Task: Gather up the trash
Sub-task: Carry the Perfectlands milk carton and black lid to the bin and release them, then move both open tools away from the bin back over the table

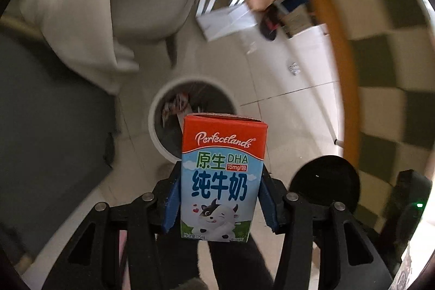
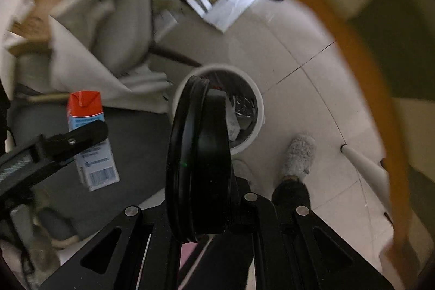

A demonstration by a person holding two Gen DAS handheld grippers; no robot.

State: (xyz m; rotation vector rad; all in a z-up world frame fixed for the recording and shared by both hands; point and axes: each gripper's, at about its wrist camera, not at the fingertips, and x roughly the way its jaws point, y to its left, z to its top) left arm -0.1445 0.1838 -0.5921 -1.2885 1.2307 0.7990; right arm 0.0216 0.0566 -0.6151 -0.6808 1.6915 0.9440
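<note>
My left gripper (image 1: 220,197) is shut on a small red-and-blue milk carton (image 1: 221,175) and holds it upright above the floor, near a white round trash bin (image 1: 155,124) with wrappers inside. The carton (image 2: 91,143) and the left gripper (image 2: 73,139) also show in the right wrist view at the left. My right gripper (image 2: 201,197) is shut on a round black lid (image 2: 198,159), held on edge just in front of the bin (image 2: 258,110). The lid also shows in the left wrist view (image 1: 325,184) at the right.
A table with an orange rim (image 1: 337,45) and a checked cloth (image 1: 394,59) curves along the right. A grey mat (image 1: 49,127) lies left of the bin. A pale chair with fabric (image 1: 81,4) stands behind. My slippered foot (image 2: 299,156) and a white table leg (image 2: 364,162) are right of the bin.
</note>
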